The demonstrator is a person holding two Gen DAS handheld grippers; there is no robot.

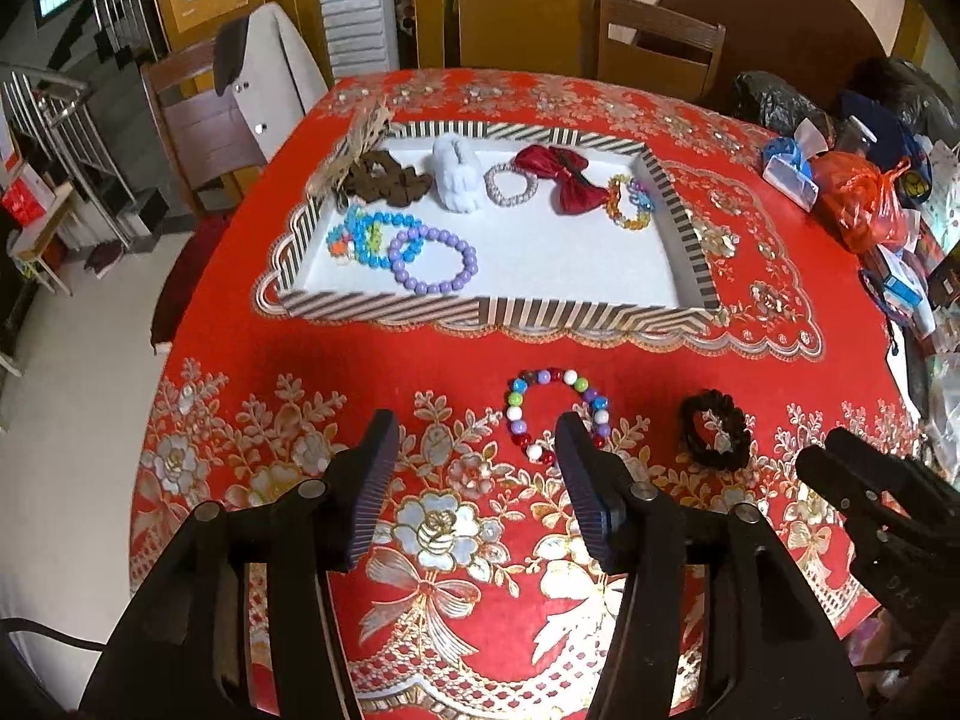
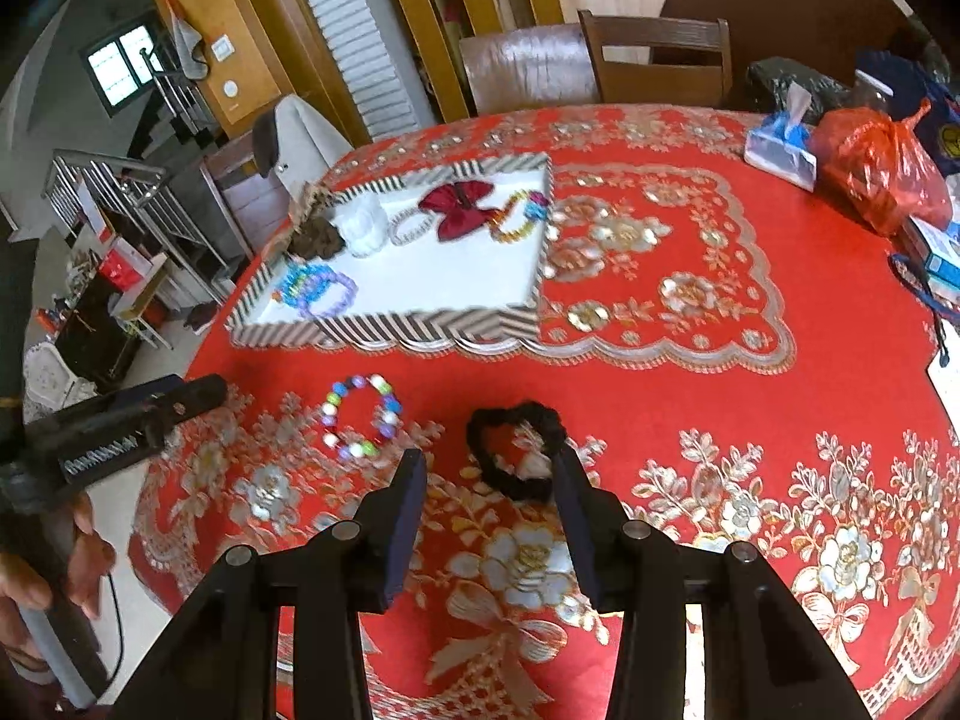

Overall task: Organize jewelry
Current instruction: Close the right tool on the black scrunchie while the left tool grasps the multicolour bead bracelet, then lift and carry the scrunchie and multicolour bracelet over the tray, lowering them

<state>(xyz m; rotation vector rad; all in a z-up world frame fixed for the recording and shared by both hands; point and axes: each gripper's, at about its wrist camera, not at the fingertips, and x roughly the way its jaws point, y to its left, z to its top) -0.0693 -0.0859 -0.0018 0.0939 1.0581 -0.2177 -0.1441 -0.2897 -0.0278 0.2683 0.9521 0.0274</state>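
Observation:
A multicoloured bead bracelet (image 1: 512, 401) (image 2: 329, 411) and a black scrunchie (image 1: 690, 426) (image 2: 522, 411) lie on the red flowered tablecloth. Behind them stands a striped tray (image 1: 492, 309) (image 2: 390, 324) with a white floor, holding a red bow (image 1: 561, 177), a purple bead bracelet (image 1: 432, 261), a blue one, a brown scrunchie, a white fluffy piece and two more bracelets. My left gripper (image 1: 477, 426) (image 2: 198, 390) is open and empty, its right fingertip just short of the bead bracelet. My right gripper (image 2: 489, 459) (image 1: 840, 456) is open just short of the black scrunchie, which lies flat on the cloth.
An orange plastic bag (image 1: 864, 204) (image 2: 882, 174), a tissue pack (image 2: 780, 150) and other clutter fill the table's right side. Wooden chairs (image 2: 654, 60) stand beyond the far edge. The table's left edge drops to the floor. A hand (image 2: 90, 564) holds the left gripper.

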